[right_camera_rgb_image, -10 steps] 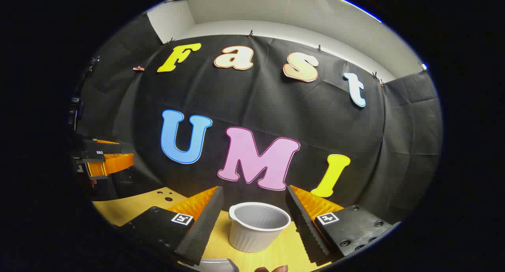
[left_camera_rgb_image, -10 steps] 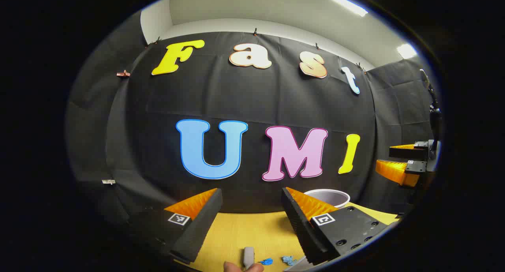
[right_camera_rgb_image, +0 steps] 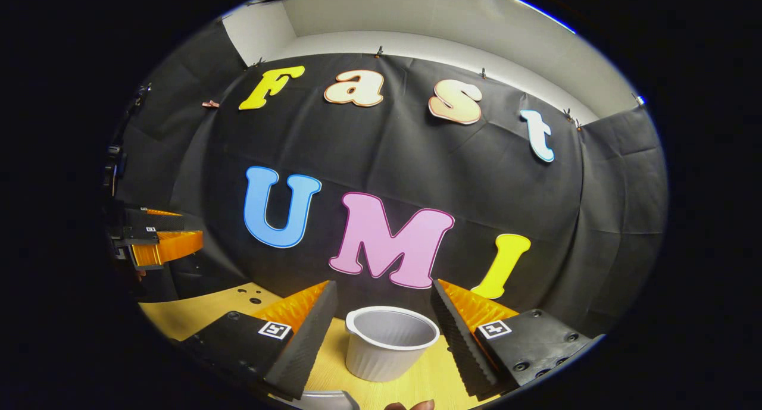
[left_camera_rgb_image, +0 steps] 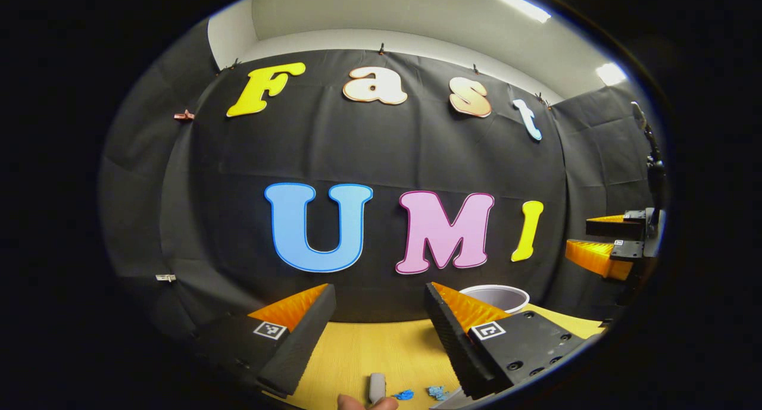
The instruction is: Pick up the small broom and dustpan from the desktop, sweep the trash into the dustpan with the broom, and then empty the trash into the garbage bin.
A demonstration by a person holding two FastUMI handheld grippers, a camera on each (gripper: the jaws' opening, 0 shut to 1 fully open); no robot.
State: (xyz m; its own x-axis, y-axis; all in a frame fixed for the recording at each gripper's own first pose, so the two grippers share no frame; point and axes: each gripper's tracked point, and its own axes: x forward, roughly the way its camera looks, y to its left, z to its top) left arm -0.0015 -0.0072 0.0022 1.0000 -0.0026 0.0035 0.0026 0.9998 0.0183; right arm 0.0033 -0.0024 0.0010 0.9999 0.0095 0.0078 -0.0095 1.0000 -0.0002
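A: Start at the jaws. How do they stand?

B: The left gripper (left_camera_rgb_image: 378,324) is spread wide with nothing between its fingers, held above the desktop (left_camera_rgb_image: 381,350). The right gripper (right_camera_rgb_image: 381,321) is equally wide and empty; low in the right gripper view, the garbage bin (right_camera_rgb_image: 390,341) sits between its fingers without touching them.

A: And the trash?

B: At the bottom edge of the left gripper view: blue scraps (left_camera_rgb_image: 422,393) beside a grey handle end (left_camera_rgb_image: 376,387), broom or dustpan, I cannot tell which.

A: Anything changed in the last half second?

B: Hardly. In the left gripper view the handle and scraps have slid slightly lower; the right gripper view matches. I judge neither tool is picked up yet, so sweeping has not begun.
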